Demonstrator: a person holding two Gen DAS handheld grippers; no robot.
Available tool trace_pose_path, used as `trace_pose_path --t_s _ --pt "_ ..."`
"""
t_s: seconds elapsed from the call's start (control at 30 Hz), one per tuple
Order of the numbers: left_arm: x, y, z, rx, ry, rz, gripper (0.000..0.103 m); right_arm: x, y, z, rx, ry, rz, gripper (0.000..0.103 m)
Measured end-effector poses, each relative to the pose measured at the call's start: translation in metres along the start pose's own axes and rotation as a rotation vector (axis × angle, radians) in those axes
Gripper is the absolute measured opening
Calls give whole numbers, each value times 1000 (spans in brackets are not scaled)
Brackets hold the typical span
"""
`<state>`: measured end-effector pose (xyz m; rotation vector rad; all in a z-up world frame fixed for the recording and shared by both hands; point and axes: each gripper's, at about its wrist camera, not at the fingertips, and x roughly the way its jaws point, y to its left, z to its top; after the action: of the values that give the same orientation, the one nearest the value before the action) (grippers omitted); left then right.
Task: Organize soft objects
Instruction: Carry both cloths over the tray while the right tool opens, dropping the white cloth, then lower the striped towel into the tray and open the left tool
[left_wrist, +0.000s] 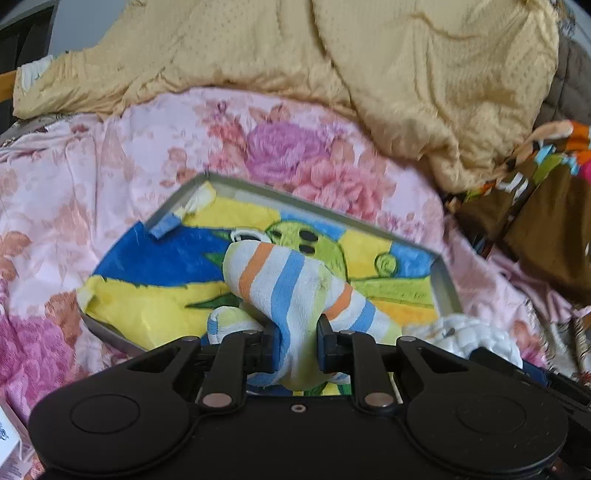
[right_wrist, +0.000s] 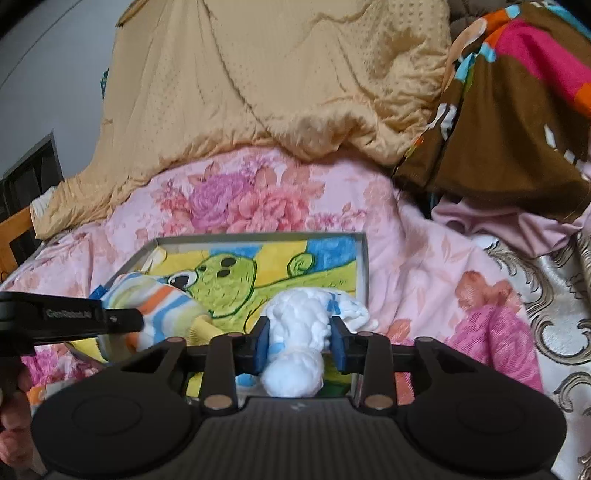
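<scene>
A grey tray (left_wrist: 258, 189) (right_wrist: 258, 236) lies on the bed, lined with a yellow, blue and green cartoon towel (left_wrist: 147, 258) (right_wrist: 229, 288). My left gripper (left_wrist: 298, 332) is shut on a striped sock (left_wrist: 280, 280) in white, orange, blue and pale green; the sock sticks out over the towel. In the right wrist view that sock (right_wrist: 162, 299) shows at the left with the left gripper's black finger (right_wrist: 110, 317) beside it. My right gripper (right_wrist: 300, 332) has its blue pads against both sides of a white fluffy sock (right_wrist: 295, 317) at the tray's near right corner. The left wrist view catches the white sock (left_wrist: 469, 336) too.
The tray rests on a pink floral bedspread (left_wrist: 110, 166) (right_wrist: 424, 258). Behind it a tan quilt (left_wrist: 332, 55) (right_wrist: 277, 74) is heaped. A brown multicoloured blanket (left_wrist: 535, 229) (right_wrist: 498, 129) piles at the right, gold-patterned fabric (right_wrist: 554, 295) below it. A person's hand (right_wrist: 14, 424) is at lower left.
</scene>
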<state>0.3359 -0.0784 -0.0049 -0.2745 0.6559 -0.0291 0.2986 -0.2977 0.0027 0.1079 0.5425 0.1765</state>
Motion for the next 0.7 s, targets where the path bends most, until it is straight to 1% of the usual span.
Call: trace_pose_path --t_s 0.13,0.2,0.27,0.3,0.4,0.43,0.47,0.5,0.53,0.6,0.7 --pt "7 -5 -4 36 32 20 23 4 2 0 -22 26 -3 47" --pt "7 -6 -6 42 33 27 28 4 1 1 -30 28 -5 55" --pt "6 -8 -6 41 32 33 29 2 1 3 -40 23 -12 62" --pt "5 -8 -6 40 28 34 30 1 1 3 -44 20 -13 63" --pt "-1 -9 -5 40 5 47 44 -2 0 5 -52 12 -17 74" --pt "-4 -9 -4 36 -4 47 46 -4 -1 7 -54 7 -20 76" --pt "-8 -9 -4 33 -14 46 49 -6 -1 8 -59 0 -24 81" --pt "-12 -9 -3 32 -24 47 53 -9 -1 9 -64 -7 -29 85" --pt "-18 -9 -3 32 -40 48 57 -12 0 11 -68 -15 -34 86" --pt "-29 -10 -4 32 -72 54 71 -18 0 14 -70 -32 -42 92" --pt "-48 -10 -3 24 -118 50 79 -32 0 18 -59 -58 -38 97"
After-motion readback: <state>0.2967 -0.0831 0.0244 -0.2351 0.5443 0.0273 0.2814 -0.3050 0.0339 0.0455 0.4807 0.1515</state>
